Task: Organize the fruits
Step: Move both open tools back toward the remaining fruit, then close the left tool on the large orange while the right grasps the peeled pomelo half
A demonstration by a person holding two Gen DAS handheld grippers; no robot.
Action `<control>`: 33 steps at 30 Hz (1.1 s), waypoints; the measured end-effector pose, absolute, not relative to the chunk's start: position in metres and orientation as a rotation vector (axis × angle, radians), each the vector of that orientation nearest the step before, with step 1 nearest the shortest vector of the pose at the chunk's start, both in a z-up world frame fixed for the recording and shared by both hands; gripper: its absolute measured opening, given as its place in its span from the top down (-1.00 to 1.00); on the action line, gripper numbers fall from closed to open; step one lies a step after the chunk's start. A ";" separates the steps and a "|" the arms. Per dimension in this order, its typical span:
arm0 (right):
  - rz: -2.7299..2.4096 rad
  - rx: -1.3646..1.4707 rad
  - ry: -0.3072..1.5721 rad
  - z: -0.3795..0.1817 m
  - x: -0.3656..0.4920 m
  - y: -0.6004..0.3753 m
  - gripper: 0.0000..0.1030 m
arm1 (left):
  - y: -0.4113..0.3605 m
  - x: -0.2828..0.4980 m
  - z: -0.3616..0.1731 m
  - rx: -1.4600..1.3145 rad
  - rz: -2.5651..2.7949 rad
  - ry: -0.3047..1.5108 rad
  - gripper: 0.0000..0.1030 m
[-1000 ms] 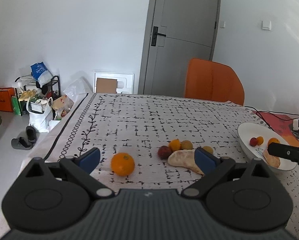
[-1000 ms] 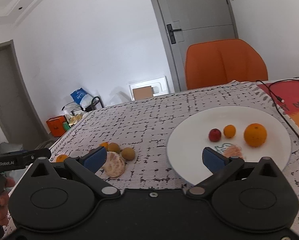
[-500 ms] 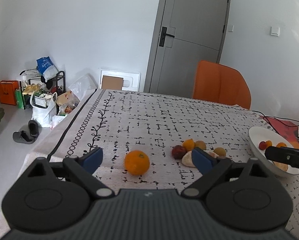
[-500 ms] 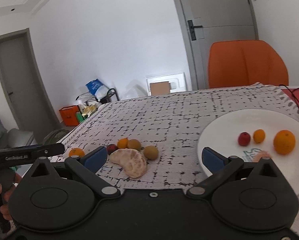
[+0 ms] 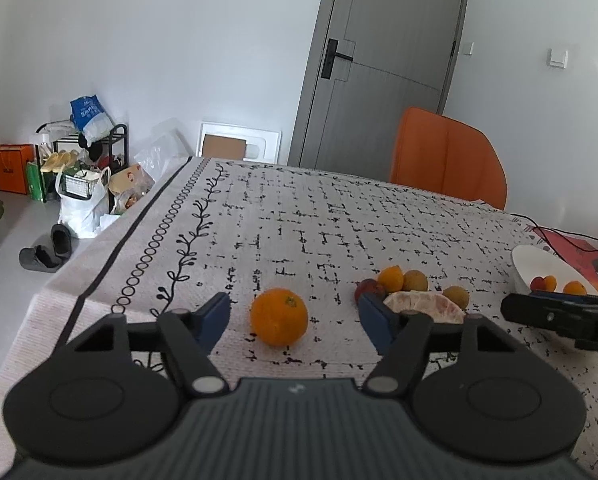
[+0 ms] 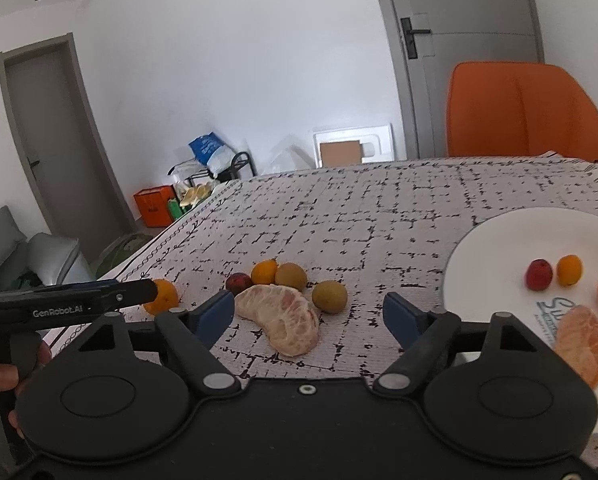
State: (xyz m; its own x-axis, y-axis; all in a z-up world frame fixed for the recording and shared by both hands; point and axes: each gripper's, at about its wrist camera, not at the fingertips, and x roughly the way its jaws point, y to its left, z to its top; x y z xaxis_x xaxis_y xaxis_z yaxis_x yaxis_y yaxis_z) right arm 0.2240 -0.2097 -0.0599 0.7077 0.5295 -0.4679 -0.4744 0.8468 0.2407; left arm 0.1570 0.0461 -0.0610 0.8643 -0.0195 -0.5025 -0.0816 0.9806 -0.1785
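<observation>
While both your jaws are closing in without gripping anything, the peeled citrus piece (image 6: 279, 320) is lying lengthwise away from your right gripper (image 6: 309, 312), and the orange (image 5: 279, 317) is sitting between your left gripper's (image 5: 293, 316) jaws.

An orange fruit (image 5: 279, 317) lies on the black-and-white patterned tablecloth (image 5: 339, 216) near a white plate (image 6: 499, 248).

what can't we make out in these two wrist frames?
- Plate: its right part is cut off by the frame edge in the right wrist view; in the left wrist view the right gripper covers its near side.
- Print on the plate: half hidden by the peeled orange segment, unreadable.
- Red fruit on the cloth: partly behind the left gripper's finger.
- Small brown fruits: kind unclear.
</observation>
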 end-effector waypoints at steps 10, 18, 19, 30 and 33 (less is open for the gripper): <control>0.610 0.064 0.603 -0.071 0.234 -0.191 -0.42 | 0.051 0.169 -0.073 -0.213 0.036 0.558 -0.16; 0.617 0.057 0.626 -0.076 0.241 -0.180 -0.42 | 0.053 0.180 -0.081 -0.223 0.039 0.600 0.19; 0.619 0.055 0.628 -0.077 0.242 -0.179 -0.42 | 0.053 0.181 -0.082 -0.224 0.042 0.609 0.31; 0.625 0.053 0.651 -0.083 0.243 -0.172 -0.22 | 0.056 0.164 -0.077 -0.230 0.044 0.609 0.32; 0.632 0.054 0.652 -0.082 0.237 -0.172 -0.19 | 0.057 0.160 -0.077 -0.232 0.050 0.607 0.32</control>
